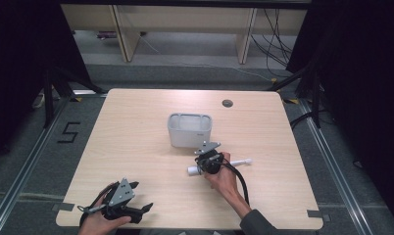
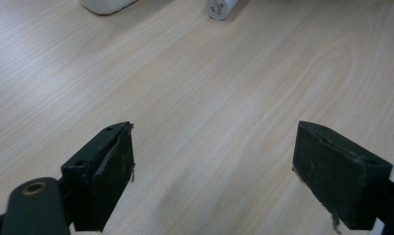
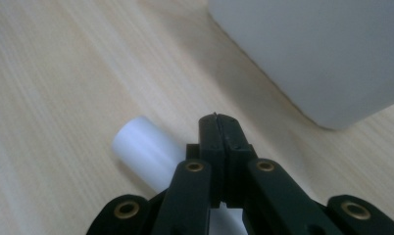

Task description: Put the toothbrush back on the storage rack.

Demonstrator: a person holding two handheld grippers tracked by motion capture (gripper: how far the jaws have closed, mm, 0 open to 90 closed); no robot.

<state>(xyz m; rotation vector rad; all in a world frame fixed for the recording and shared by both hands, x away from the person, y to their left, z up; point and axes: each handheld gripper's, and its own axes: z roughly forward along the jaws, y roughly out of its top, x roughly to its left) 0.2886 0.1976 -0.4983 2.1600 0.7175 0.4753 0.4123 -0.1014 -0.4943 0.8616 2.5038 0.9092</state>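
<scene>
Lying on the wooden table (image 1: 136,147) just below frame centre in the high view, the white tube (image 1: 194,169) is the thing in hand — a plain white cylinder with a thinner white stem (image 1: 241,162) poking out to the right. Thick end points left, and its end face shows small dark holes in the left gripper view, top edge right of centre (image 2: 218,8). Matte finish, no label visible. In the right gripper view the tube (image 3: 146,149) sits lower left of centre, round and smooth, running under the gripper's body.

Right gripper (image 1: 206,157) sits over the tube's middle in the high view, the person's hand (image 1: 223,177) behind it, cable looping down to the lower right. Its jaws are pressed together tip to tip in the right gripper view (image 3: 219,128) — nothing visible between the tips, the tube lies beside and beneath them rather than in the pinch. Whether the gripper touches the tube, cannot tell.

White bin (image 1: 190,129) stands at frame centre, just above the right gripper, open top, rounded corners; its grey-white wall (image 3: 322,54) takes the upper right of the right gripper view, near the tips but apart.

Left gripper (image 1: 120,198) is at lower left of the high view, near the table's front edge, well apart from the tube. Jaws stand wide apart (image 2: 214,166), only bare wood between them.
</scene>
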